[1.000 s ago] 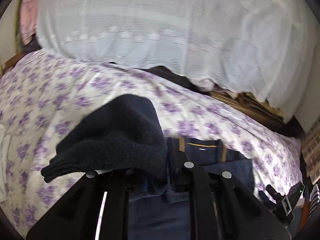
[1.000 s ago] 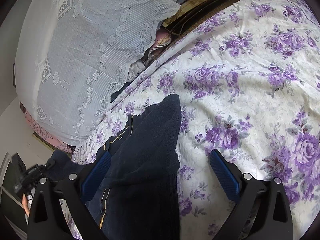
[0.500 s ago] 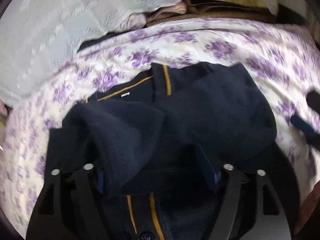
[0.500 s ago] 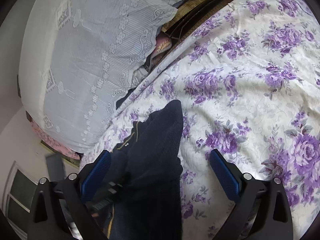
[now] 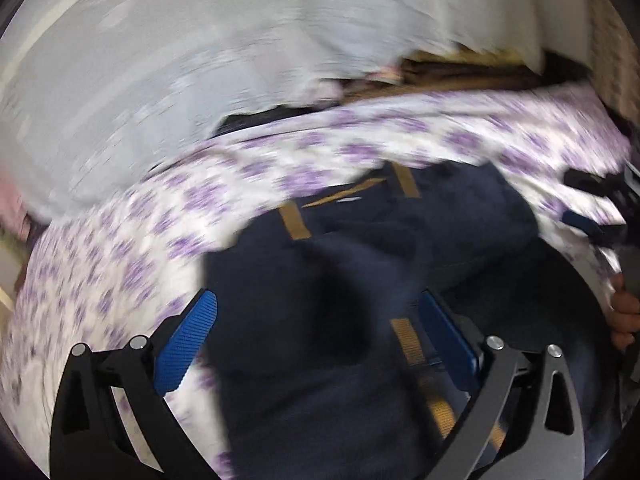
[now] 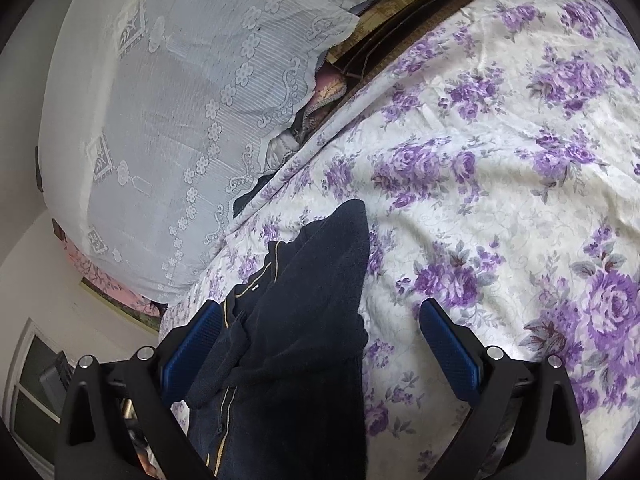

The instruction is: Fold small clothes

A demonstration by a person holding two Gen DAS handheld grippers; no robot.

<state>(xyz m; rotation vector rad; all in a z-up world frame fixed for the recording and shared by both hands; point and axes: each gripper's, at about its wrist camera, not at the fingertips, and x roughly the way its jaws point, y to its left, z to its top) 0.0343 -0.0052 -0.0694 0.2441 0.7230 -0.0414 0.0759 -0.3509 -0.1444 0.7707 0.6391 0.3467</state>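
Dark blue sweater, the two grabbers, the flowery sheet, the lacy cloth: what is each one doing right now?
Navy cardigan: lying on the bed, sleeves folded in over its front, not gripped.
Left gripper: open, jaws just opened wide, cardigan below them, pads clear of it.
Right gripper: open, pads apart over the cardigan's edge.
Floral bedsheet: spread out, lightly creased.
White lace cloth: draped over something bulky.

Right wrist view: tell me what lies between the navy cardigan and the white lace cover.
In the right wrist view, only a strip of the purple-flowered bedsheet separates the navy cardigan from the white lace cover.
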